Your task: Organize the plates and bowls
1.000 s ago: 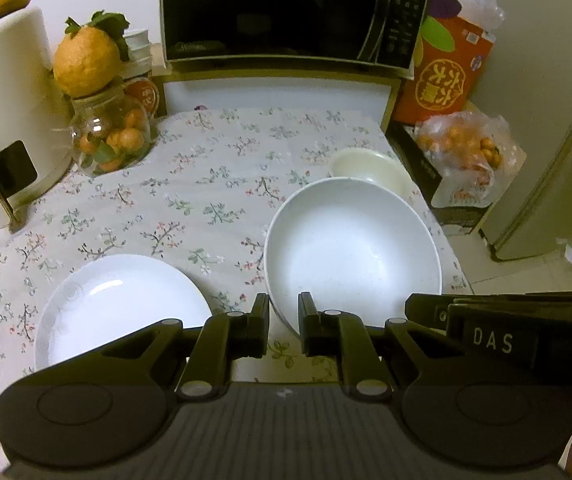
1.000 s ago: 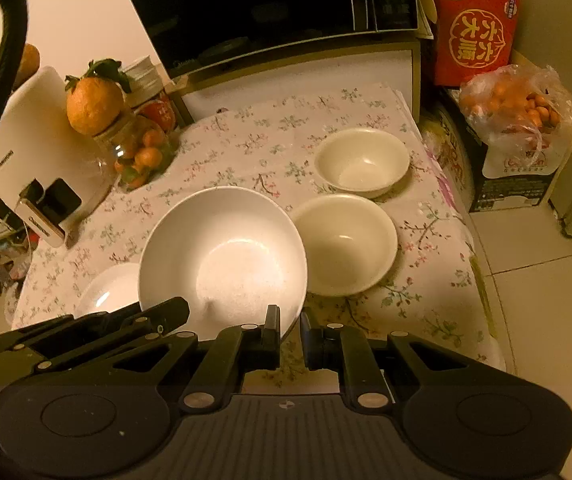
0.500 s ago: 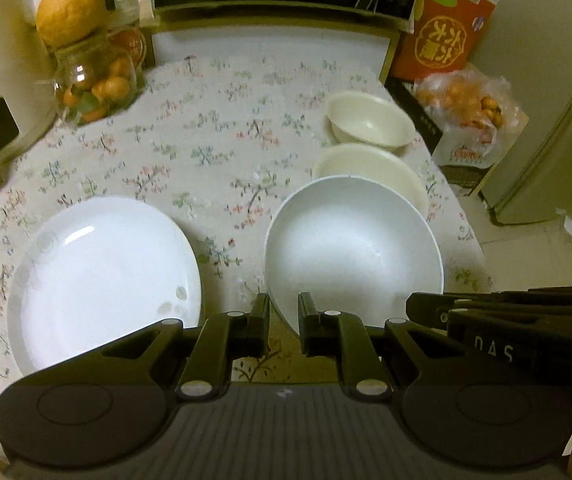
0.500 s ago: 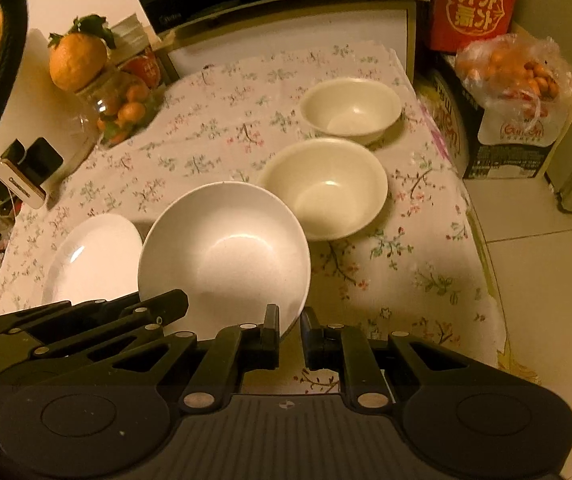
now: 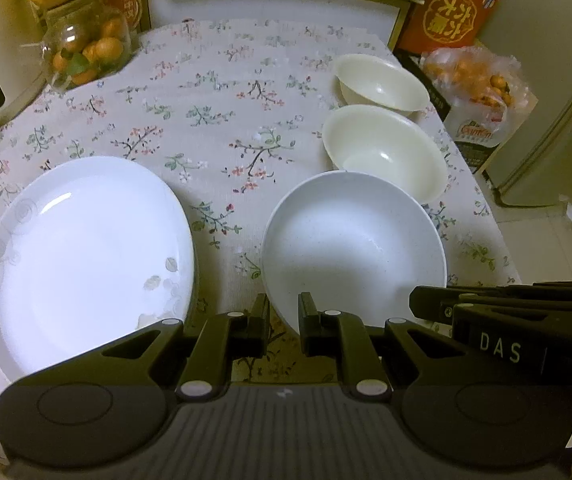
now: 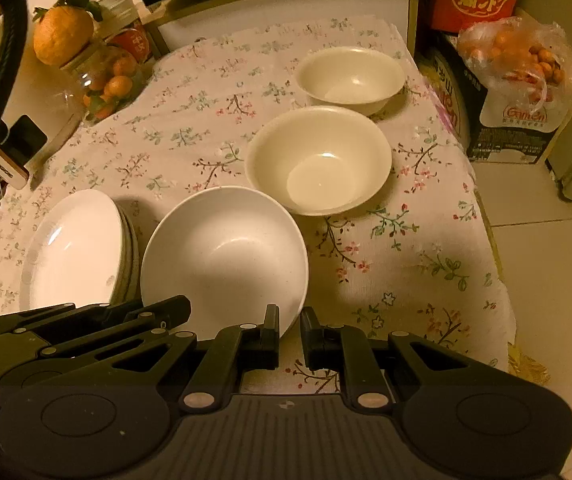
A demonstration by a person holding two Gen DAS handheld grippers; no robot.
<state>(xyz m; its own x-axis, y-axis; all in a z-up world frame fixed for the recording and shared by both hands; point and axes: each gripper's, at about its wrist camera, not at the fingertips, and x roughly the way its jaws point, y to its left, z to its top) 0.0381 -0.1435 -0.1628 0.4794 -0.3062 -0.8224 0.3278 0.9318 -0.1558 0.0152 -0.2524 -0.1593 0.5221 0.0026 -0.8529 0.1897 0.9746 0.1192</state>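
Both hand-held grippers (image 5: 282, 312) (image 6: 289, 326) clamp white bowl (image 5: 353, 240) rim.

Three bowls stand on the table: one large white bowl (image 6: 222, 256) and two cream bowls (image 6: 317, 160). Plates (image 6: 74, 252) form one stack at the left; their number cannot be told.

left wrist – looks steeply down over floral tablecloth (image 5: 222, 120), close, plate stack (image 5: 86, 256) lower left | right wrist – similar downward angle, from further right | shared: large white bowl (image 5: 353, 240) (image 6: 226, 260), both cream bowls
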